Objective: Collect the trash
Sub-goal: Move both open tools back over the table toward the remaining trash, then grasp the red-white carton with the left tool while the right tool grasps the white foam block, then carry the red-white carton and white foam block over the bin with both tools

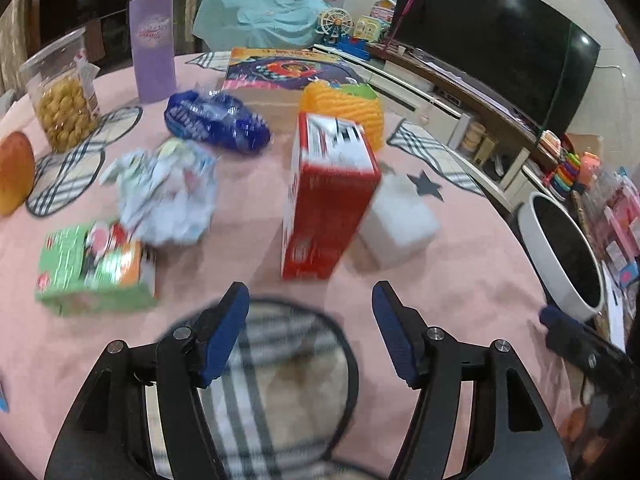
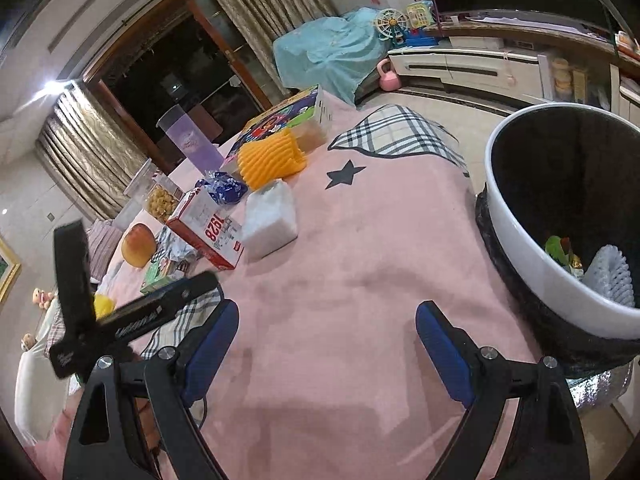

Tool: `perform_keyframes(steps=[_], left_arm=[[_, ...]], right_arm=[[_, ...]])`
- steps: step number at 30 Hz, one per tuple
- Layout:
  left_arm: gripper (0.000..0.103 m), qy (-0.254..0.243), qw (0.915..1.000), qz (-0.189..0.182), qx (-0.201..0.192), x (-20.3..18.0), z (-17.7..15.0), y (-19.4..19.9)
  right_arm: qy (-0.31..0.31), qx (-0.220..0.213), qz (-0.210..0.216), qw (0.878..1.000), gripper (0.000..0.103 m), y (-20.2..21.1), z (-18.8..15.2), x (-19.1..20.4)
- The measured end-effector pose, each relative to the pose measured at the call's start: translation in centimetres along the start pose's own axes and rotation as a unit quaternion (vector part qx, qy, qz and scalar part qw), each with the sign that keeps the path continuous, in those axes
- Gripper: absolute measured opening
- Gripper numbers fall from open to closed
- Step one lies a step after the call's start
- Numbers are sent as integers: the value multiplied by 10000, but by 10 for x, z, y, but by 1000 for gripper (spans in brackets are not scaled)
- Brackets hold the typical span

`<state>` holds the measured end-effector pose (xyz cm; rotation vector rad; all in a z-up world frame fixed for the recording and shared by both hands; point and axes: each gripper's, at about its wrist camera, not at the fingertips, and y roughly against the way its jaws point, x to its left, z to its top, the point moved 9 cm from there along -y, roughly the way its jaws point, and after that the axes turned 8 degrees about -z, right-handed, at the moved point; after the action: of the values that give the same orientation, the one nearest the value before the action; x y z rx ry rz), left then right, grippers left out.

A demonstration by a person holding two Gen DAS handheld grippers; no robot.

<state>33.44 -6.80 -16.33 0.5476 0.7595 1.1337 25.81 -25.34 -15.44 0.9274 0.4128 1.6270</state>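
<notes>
On the pink tablecloth (image 1: 248, 248) lie a crumpled white wrapper (image 1: 168, 196), a blue crinkled bag (image 1: 216, 120), a green snack box (image 1: 94, 270), a red box (image 1: 326, 196) and a white foam block (image 1: 400, 220). My left gripper (image 1: 310, 336) is open and empty, just short of the red box. My right gripper (image 2: 326, 344) is open and empty over bare cloth, left of the white trash bin (image 2: 560, 216), which holds a white foam net (image 2: 610, 276) and a green wrapper (image 2: 558, 250). The bin also shows in the left wrist view (image 1: 560, 256).
A cookie jar (image 1: 62, 92), a purple bottle (image 1: 152, 40), an orange fruit (image 1: 14, 172), an orange foam net (image 1: 344, 112) and a picture box (image 1: 288, 70) stand further back. A TV (image 1: 492, 36) and cabinet lie beyond the table's right edge. The left gripper's body (image 2: 120, 304) crosses the right wrist view.
</notes>
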Motion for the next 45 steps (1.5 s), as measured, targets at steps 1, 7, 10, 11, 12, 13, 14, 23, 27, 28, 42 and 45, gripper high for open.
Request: perform_keyframes(steps=[1,7,10,11,12,13,14,23,27,28,42,45], left_arm=[[65,28,10000,21,-18,1,5,-4],[57,104,9999,-43,-77,7,14,-17],[30,69,9999,-156,-5,6,11,-19],[30,68,9999,-153,-22,8,10,-16],[30,72,9998,-153,-40,8,9,-14],[30,89,9999,-131,-62,10,7,-9],[30,112,9998,-114,-77,12,6,-6],[30,263,9996,47,-16,34,-13,7],[30,340,9994,77,-20,37,-11,6],[30,340,9994,76,-27,37,-11,6],[30,252,9996,136,-68,35,-8,6],[30,112,9998,107,-88,22,-11,10]], right_arm=[[6,1,0,10000,91,-1,1,0],[-9,33,0,10000,91,-14,9,2],[30,40,39,10000,91,-25,14,8],[75,56,44,9999,91,-29,15,12],[129,78,55,9999,91,-34,16,16],[196,119,59,9997,91,-40,17,21],[255,162,61,9995,91,-46,19,25],[924,184,-21,9955,90,-82,31,70],[1190,264,-252,9922,77,-99,33,78],[1191,291,-297,9920,69,-102,33,77],[998,246,-188,9945,49,-87,27,68],[853,193,-168,9960,49,-73,20,59]])
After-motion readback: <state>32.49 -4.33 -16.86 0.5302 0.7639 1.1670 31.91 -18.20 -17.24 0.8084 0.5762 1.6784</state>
